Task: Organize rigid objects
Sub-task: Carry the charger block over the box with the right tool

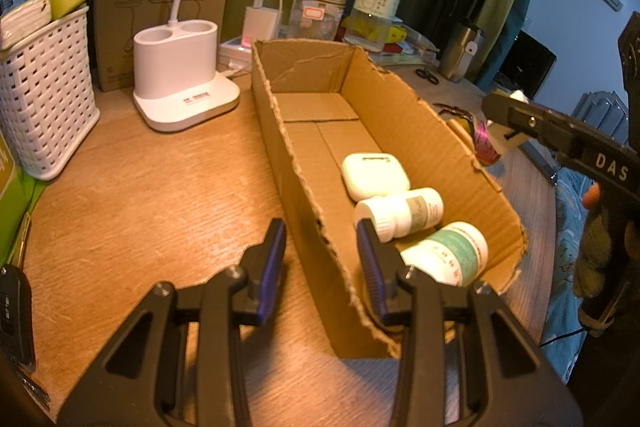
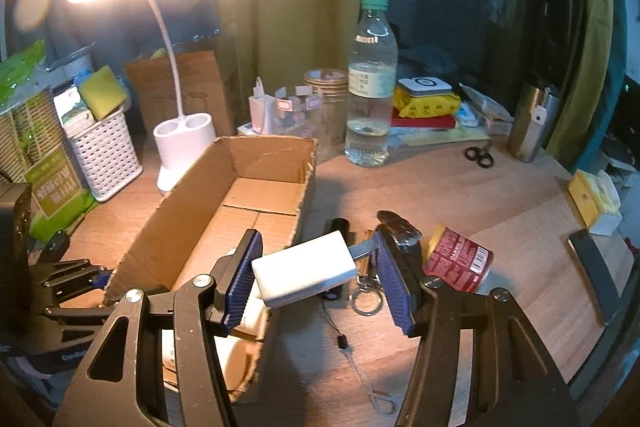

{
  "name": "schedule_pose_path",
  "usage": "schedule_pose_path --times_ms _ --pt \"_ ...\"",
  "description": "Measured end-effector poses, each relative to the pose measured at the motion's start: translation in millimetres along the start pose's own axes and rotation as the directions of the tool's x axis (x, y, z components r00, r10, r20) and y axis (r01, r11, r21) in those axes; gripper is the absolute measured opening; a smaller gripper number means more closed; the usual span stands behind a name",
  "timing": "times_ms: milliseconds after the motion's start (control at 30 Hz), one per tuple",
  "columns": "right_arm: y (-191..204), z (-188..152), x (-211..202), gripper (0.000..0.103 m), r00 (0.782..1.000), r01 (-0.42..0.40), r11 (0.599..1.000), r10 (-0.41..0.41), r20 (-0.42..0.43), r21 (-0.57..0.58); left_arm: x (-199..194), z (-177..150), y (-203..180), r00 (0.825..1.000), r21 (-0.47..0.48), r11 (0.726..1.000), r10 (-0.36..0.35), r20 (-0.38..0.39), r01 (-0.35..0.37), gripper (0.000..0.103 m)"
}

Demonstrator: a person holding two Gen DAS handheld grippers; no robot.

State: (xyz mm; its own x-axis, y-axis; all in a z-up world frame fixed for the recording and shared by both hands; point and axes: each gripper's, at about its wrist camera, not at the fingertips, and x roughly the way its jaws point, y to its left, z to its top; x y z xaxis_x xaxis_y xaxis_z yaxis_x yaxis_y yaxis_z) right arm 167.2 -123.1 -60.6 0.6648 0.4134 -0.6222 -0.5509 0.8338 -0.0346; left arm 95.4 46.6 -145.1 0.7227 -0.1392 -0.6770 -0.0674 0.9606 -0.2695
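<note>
— While we hold the white rectangular plastic charger block (image 2: 306, 269) between the right gripper (image 2: 318, 277) pads, half open around it, where does it need to go?

— Into the torn brown cardboard box (image 2: 192, 211), at ten o'clock from our tongs. The block's long axis runs from eight to two o'clock, and our right hand is nearest.

— And the left gripper (image 1: 322, 267)?

— Nearly closed astride the box's near wall, seemingly gripping it. Beyond lie the wooden desk (image 1: 140, 195), a white desk lamp (image 2: 182, 143) at eleven and a clear water bottle (image 2: 370, 83) at one.
</note>
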Motion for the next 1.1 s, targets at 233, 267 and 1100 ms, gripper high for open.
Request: schedule_pose_path --times_ms 233,267,1100 --pt "15.9 3.7 1.2 0.060 1.000 -0.029 0.999 0.029 0.007 -0.024 0.0 0.1 0.1 1.000 0.000 1.000 0.000 0.000 0.000 0.039" --pt "18.3 4.4 1.9 0.060 0.999 -0.033 0.999 0.034 0.007 -0.028 -0.1 -0.2 -0.5 1.000 0.000 1.000 0.000 0.000 0.000 0.039" --pt "46.1 5.5 36.2 0.060 0.994 -0.096 0.992 0.092 -0.058 -0.079 -0.1 0.1 0.1 1.000 0.000 1.000 0.000 0.000 0.000 0.039"
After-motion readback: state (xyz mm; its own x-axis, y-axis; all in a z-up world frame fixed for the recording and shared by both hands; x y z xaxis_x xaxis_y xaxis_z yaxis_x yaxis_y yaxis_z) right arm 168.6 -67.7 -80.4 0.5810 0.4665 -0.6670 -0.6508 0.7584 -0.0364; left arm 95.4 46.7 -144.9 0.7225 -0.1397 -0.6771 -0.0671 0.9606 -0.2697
